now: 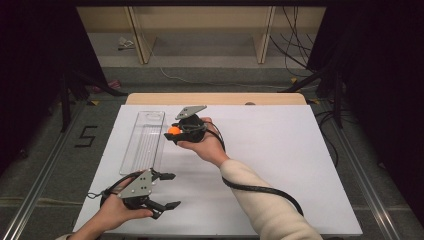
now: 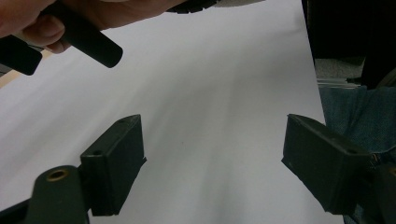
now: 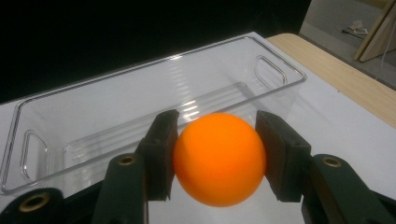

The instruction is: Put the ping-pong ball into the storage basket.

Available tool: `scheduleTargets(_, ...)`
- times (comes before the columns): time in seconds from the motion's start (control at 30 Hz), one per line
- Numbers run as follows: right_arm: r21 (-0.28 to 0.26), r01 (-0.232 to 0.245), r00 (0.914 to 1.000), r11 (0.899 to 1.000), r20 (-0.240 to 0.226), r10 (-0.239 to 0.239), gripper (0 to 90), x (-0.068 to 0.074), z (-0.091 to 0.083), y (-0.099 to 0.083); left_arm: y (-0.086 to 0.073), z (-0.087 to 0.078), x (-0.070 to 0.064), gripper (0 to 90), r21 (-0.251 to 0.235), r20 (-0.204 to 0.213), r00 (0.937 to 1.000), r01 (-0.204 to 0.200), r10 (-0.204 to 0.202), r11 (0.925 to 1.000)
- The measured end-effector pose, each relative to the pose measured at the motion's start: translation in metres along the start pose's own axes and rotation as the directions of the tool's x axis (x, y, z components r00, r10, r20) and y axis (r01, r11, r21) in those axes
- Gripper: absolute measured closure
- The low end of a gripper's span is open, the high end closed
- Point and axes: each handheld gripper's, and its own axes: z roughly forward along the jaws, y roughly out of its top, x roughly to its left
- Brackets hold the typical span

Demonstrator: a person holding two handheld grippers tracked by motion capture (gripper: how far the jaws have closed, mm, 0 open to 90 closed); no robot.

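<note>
The setting is looking like a lab or recording rig rather than a home. A white board [image 1: 280, 165] is lying over a wooden table [image 1: 215, 98] and serving as a plain work surface. Black curtains [image 1: 35, 75] are closing in both sides. Metal floor rails [image 1: 35, 195] are running along the table, with a taped number 5 [image 1: 86, 136] marking the grey floor. Loose cables [image 1: 295, 45] are trailing past bare wooden shelving [image 1: 200, 30] at the back.

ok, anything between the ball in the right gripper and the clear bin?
Nothing. In the right gripper view the orange ball sits just before the clear bin; no object lies between them.
</note>
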Motion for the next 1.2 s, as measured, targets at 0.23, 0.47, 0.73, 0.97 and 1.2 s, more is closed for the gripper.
scheduleTargets(0.23,0.003,0.002,1.0,1.0,-0.001,-0.002,51.4,0.0,0.002,0.002,0.0,0.0,0.0,20.2,0.002,0.0,1.0,0.001,-0.001,1.0)
scheduleTargets(0.47,0.006,0.007,1.0,1.0,-0.006,-0.007,51.3,0.001,0.004,0.004,0.0,0.0,0.0,20.2,0.001,-0.001,1.0,-0.001,0.001,1.0)
scheduleTargets(0.73,0.009,0.009,0.9999,1.0,-0.012,-0.009,51.3,0.003,0.009,0.007,0.0,0.0,0.0,20.2,0.002,0.002,1.0,-0.001,0.001,1.0)
scheduleTargets(0.97,0.018,0.012,0.9997,1.0,-0.02,-0.012,51.3,0.005,0.013,0.008,0.0,0.001,-0.001,20.2,0.003,0.003,1.0,-0.002,0.002,1.0)
scheduleTargets(1.2,0.02,0.015,0.9996,1.0,-0.024,-0.014,51.3,0.006,0.015,0.009,0.0,0.001,-0.001,20.2,0.004,0.005,1.0,-0.002,0.002,1.0)
